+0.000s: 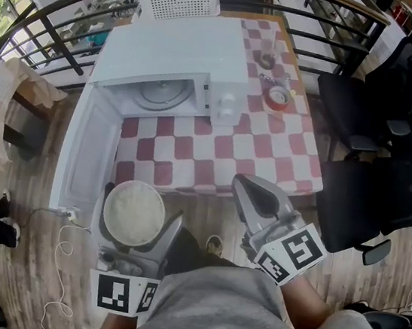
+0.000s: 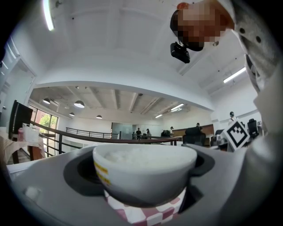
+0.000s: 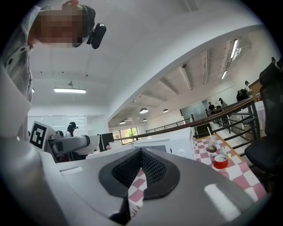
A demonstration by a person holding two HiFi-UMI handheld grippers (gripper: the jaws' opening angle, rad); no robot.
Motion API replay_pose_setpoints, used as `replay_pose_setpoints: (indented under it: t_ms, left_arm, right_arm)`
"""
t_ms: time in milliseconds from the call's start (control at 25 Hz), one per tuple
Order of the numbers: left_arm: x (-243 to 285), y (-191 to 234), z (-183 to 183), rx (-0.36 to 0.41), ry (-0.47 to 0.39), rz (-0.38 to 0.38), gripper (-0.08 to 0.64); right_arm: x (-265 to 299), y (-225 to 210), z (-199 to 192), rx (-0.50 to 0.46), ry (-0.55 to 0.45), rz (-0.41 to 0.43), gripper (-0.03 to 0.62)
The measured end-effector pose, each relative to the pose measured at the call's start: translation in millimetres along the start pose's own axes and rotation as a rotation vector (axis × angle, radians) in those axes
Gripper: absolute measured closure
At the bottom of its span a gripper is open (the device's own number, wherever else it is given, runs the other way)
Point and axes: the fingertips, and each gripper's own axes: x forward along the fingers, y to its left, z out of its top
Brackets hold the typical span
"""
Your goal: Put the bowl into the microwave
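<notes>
My left gripper (image 1: 135, 226) is shut on a white bowl (image 1: 134, 212) filled with rice, holding it by both sides just off the table's near edge. In the left gripper view the bowl (image 2: 146, 170) fills the space between the jaws of that gripper (image 2: 144, 176). The white microwave (image 1: 177, 53) stands at the table's far left with its door (image 1: 84, 152) swung open toward me. Its glass turntable (image 1: 161, 93) is bare. My right gripper (image 1: 243, 184) hovers over the table's near right edge, shut with nothing in it (image 3: 140, 155).
The table's red-and-white checked cloth (image 1: 223, 147) carries a red round container (image 1: 279, 96) and a glass with a straw (image 1: 267, 57) at the far right. Black office chairs (image 1: 368, 122) stand right of the table. A railing (image 1: 84, 6) runs behind, and a white cable (image 1: 64, 254) lies on the floor.
</notes>
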Motion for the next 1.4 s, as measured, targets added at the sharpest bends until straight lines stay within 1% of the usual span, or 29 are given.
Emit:
replay_pose_setpoints:
  t_ms: [840,1080,1400]
  left_arm:
    - [4,-3,0,0.011,0.0,-0.01,0.021]
    - [12,8,-4,0.006,0.007,-0.016,0.021]
    - [35,32,-19,-0.022,0.029,-0.031,0.021]
  right_arm:
    - [-1,-6,2,0.011,-0.019,-0.014,0.593]
    - [11,-6,0,0.008,-0.01,-0.022,0.592]
    - [41,-13,-4,-0.003,0.02,-0.04,0.592]
